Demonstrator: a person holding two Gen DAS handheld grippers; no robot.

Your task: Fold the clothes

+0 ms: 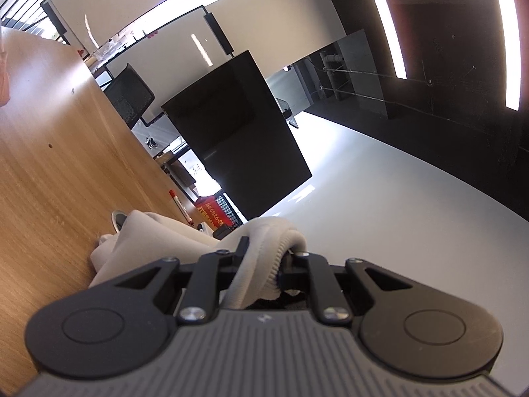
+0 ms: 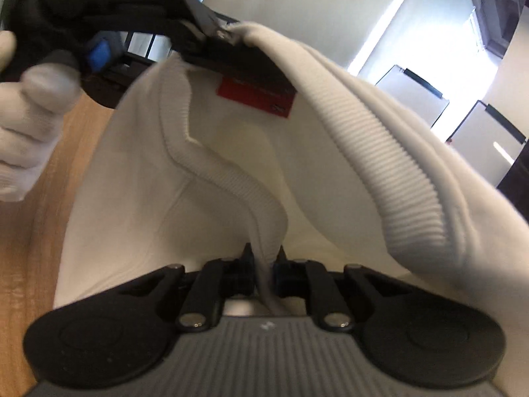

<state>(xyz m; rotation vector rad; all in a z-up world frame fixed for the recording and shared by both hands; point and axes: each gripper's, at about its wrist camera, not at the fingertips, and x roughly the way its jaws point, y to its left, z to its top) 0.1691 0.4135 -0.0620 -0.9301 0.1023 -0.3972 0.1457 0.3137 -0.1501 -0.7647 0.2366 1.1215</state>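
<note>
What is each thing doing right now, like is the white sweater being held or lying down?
White sweater: lifted at the collar, the rest lying bunched on the table.
Left hand-held gripper: shut on the sweater's ribbed collar.
Right hand-held gripper: shut on a fold of the sweater.
Red label: showing inside the collar.
Red marker: lying on the wooden table.

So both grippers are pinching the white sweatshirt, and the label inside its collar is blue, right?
Not quite. The label inside the collar is red, as the right wrist view shows. The rest holds: the left gripper and right gripper both pinch the white sweatshirt.
</note>
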